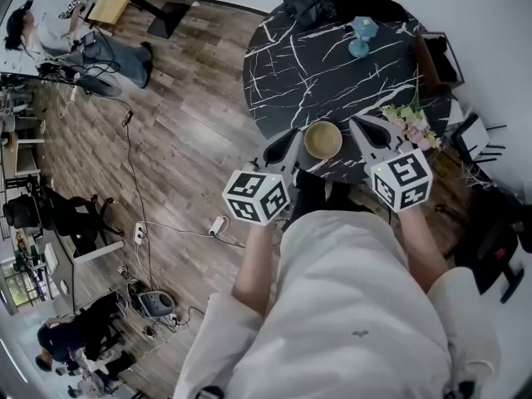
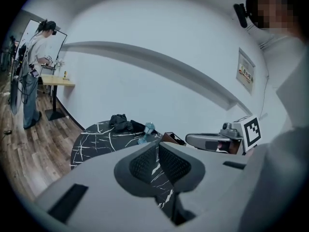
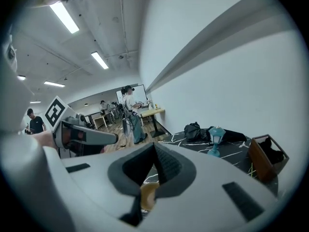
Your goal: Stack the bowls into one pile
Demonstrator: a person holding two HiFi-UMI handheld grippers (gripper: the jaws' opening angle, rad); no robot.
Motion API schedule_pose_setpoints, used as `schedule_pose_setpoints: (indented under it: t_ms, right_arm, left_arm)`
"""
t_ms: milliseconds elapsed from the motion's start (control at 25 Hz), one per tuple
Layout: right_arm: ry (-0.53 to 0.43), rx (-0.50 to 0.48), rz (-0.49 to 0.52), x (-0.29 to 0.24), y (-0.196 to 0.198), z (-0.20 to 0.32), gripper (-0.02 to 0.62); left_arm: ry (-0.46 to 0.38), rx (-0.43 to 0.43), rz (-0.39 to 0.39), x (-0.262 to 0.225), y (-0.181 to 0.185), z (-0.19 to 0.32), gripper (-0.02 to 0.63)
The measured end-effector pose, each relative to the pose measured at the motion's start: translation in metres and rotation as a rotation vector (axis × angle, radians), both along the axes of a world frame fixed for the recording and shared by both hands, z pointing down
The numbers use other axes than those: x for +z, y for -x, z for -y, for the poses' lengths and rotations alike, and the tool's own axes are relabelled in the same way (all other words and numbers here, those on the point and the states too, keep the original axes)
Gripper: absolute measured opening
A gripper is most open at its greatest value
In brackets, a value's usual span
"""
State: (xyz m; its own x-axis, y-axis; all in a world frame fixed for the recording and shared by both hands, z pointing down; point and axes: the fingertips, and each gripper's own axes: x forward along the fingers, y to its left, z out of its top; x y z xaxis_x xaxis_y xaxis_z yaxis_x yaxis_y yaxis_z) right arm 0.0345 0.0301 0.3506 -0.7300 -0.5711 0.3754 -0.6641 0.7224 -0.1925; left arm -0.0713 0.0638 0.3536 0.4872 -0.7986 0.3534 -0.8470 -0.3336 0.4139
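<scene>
Tan bowl (image 1: 322, 140) sits on the round black marble desk (image 1: 332, 65), close to its near edge. From above it reads as one bowl; can't tell if more are nested inside it.

Left gripper (image 1: 291, 138) is just left of the bowl and not touching it. Its jaws are closed tip to tip with nothing between them; only the desk top shows through the gap behind the tips.

Right gripper (image 1: 359, 128) is just right of the bowl, also apart from it. Its jaws are closed as well and empty, and the right gripper view shows the bowl's rim below them. The bowl lies between the two grippers, both of which point toward the desk and tilt a little downward.

Pink-and-white flowers (image 1: 411, 125) lie right of the bowl, beyond the right gripper, at the desk edge. A blue lamp (image 1: 362, 36) stands well behind the bowl on the far side of the desk. A brown box (image 1: 436, 56) is far right of the bowl. A black bag (image 1: 307, 7) is at the far edge, behind the bowl.
</scene>
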Motion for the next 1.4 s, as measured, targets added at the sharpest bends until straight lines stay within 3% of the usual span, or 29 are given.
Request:
schedule_pose_setpoints:
  t_ms: [240, 400, 680, 1400]
  right_arm:
    - [-0.065, -0.010, 0.016, -0.024, 0.000, -0.003, 0.005]
    - [-0.127, -0.015, -0.008, -0.038, 0.001, -0.006, 0.005]
    - [-0.202, -0.018, -0.030, -0.057, 0.000, -0.009, 0.005]
    - [-0.217, -0.031, 0.002, -0.069, -0.002, -0.010, 0.005]
  left_arm:
    - [-0.109, 0.013, 0.096, -0.029, -0.002, 0.002, 0.021]
    - [-0.148, 0.006, 0.109, -0.040, -0.002, 0.003, 0.021]
    - [-0.167, 0.007, 0.092, -0.051, -0.008, 0.007, 0.021]
    - [-0.177, 0.014, 0.098, -0.055, -0.014, 0.010, 0.021]
